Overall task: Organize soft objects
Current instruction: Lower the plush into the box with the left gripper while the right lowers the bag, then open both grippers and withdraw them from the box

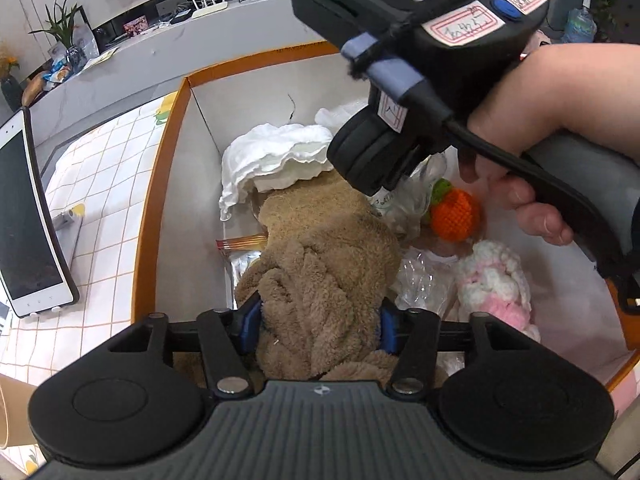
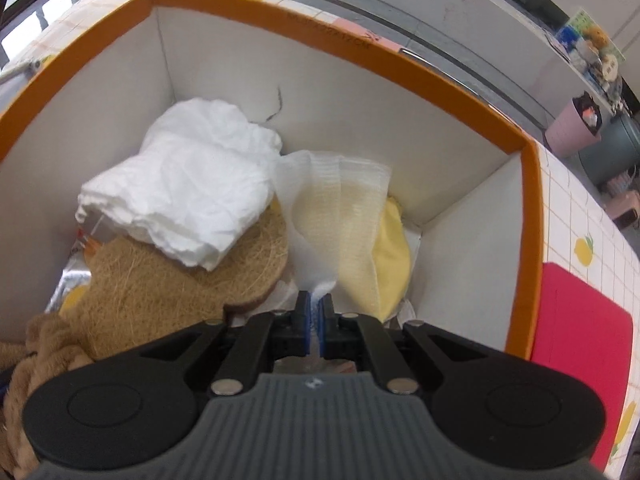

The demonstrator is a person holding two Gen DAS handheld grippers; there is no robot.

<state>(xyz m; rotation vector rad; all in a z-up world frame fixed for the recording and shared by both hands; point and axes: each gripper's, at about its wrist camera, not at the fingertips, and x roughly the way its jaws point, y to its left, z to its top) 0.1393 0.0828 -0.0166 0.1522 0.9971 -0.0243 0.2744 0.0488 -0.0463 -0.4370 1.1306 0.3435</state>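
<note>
My left gripper (image 1: 318, 326) is shut on a fluffy brown plush cloth (image 1: 316, 276) inside the orange-rimmed box (image 1: 152, 208). My right gripper (image 2: 316, 318), seen from outside in the left wrist view (image 1: 372, 156), is shut on the edge of a white gauze cloth (image 2: 340, 200) over a yellow cloth (image 2: 394, 248) at the box's far right. A crumpled white cloth (image 2: 188, 192) lies on a brown fibre mat (image 2: 160, 280). An orange knitted toy (image 1: 456, 216) and a pink-white knitted piece (image 1: 496, 284) lie in the box.
The box (image 2: 532, 240) has white inner walls and stands on a checked tablecloth (image 1: 108, 208). A tablet (image 1: 28, 232) stands left of it. A red mat (image 2: 580, 344) lies right of it. Clear plastic wrappers (image 1: 420, 284) lie among the items.
</note>
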